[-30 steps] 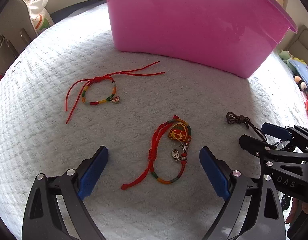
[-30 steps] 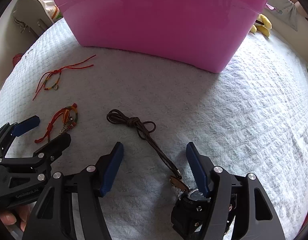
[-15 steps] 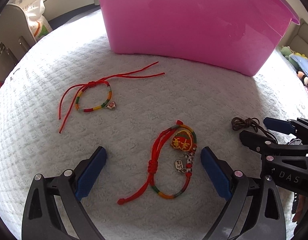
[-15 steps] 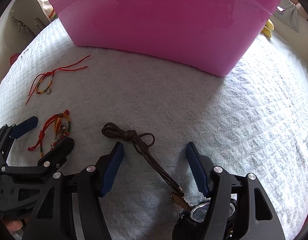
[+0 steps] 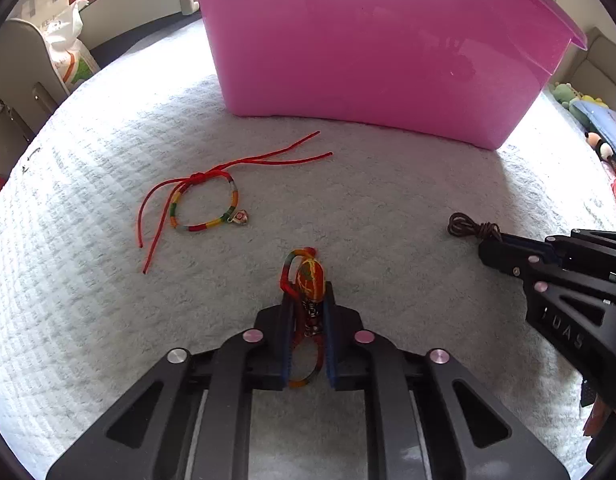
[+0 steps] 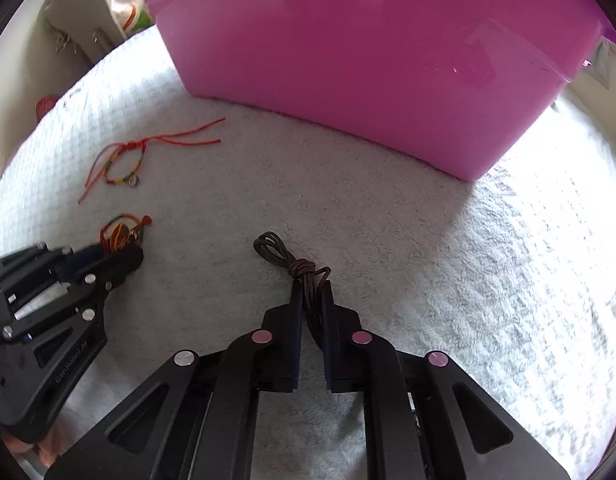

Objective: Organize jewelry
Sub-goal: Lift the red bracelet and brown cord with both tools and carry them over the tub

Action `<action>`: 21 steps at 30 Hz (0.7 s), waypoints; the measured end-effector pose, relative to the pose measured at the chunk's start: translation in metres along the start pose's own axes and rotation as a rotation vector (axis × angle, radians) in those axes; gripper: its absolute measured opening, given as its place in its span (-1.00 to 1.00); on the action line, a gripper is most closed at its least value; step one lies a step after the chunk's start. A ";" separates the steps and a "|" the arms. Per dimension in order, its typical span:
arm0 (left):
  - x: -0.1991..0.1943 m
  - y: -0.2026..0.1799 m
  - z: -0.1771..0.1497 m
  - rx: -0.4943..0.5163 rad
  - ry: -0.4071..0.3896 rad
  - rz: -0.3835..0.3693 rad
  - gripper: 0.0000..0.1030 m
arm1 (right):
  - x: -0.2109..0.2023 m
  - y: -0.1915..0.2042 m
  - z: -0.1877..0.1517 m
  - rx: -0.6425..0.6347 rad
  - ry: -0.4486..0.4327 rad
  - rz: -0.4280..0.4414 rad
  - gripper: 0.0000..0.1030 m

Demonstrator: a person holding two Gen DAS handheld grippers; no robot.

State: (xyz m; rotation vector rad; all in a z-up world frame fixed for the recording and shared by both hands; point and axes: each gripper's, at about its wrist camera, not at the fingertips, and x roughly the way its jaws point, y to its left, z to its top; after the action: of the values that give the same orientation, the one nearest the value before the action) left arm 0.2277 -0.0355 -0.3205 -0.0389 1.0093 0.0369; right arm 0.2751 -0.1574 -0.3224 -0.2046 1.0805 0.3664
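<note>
My left gripper [image 5: 307, 302] is shut on a red and multicoloured charm bracelet [image 5: 307, 276] that lies on the white quilt; it also shows in the right wrist view [image 6: 122, 236]. My right gripper [image 6: 312, 300] is shut on a brown cord necklace [image 6: 290, 262], whose knotted loop sticks out past the fingertips; the cord also shows in the left wrist view [image 5: 470, 229]. A second red-string bracelet [image 5: 206, 206] with a small charm lies loose on the quilt to the left, also in the right wrist view [image 6: 124, 166]. A pink plastic bin [image 5: 380, 40] stands behind.
The white quilted bed cover [image 5: 88, 300] spreads under everything. The pink bin [image 6: 368, 48] fills the back. A bag and grey furniture [image 5: 60, 52] stand at far left, soft toys [image 5: 580, 100] at far right.
Both grippers have moved forward and closed: the left onto the charm bracelet, the right onto the brown cord. Both were open half a second ago.
</note>
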 end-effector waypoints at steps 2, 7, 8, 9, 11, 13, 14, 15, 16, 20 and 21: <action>-0.007 0.004 -0.002 -0.003 0.003 -0.007 -0.77 | -0.007 -0.003 0.001 0.057 -0.008 0.042 -0.90; -0.028 0.011 -0.011 -0.025 0.018 -0.033 -0.77 | -0.030 -0.003 -0.007 0.116 -0.019 0.099 -0.90; -0.032 0.012 -0.012 -0.027 0.021 -0.037 -0.77 | -0.035 -0.002 -0.009 0.135 -0.015 0.117 -0.90; -0.038 0.013 -0.013 -0.026 0.024 -0.041 -0.77 | -0.040 -0.001 -0.013 0.153 -0.009 0.129 -0.90; -0.052 0.013 -0.018 -0.021 0.029 -0.052 -0.77 | -0.051 0.002 -0.020 0.173 0.001 0.142 -0.90; -0.066 0.013 -0.021 -0.011 0.034 -0.060 -0.77 | -0.065 0.002 -0.027 0.184 0.012 0.148 -0.90; -0.073 0.012 -0.022 -0.007 0.036 -0.061 -0.77 | -0.073 0.003 -0.029 0.191 0.019 0.153 -0.90; -0.081 0.013 -0.023 -0.006 0.041 -0.065 -0.77 | -0.081 0.004 -0.031 0.198 0.025 0.158 -0.90; -0.090 0.012 -0.024 -0.007 0.047 -0.070 -0.77 | -0.089 0.005 -0.034 0.200 0.029 0.160 -0.90; -0.131 0.011 -0.021 -0.003 0.061 -0.074 -0.77 | -0.126 0.007 -0.046 0.195 0.043 0.160 -0.90; -0.141 0.010 -0.018 -0.003 0.064 -0.075 -0.77 | -0.136 0.006 -0.047 0.192 0.046 0.159 -0.90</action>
State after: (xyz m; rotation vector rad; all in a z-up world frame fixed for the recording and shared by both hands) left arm 0.1368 -0.0282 -0.2106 -0.0809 1.0715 -0.0320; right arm 0.1770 -0.1935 -0.2229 0.0442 1.1737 0.3993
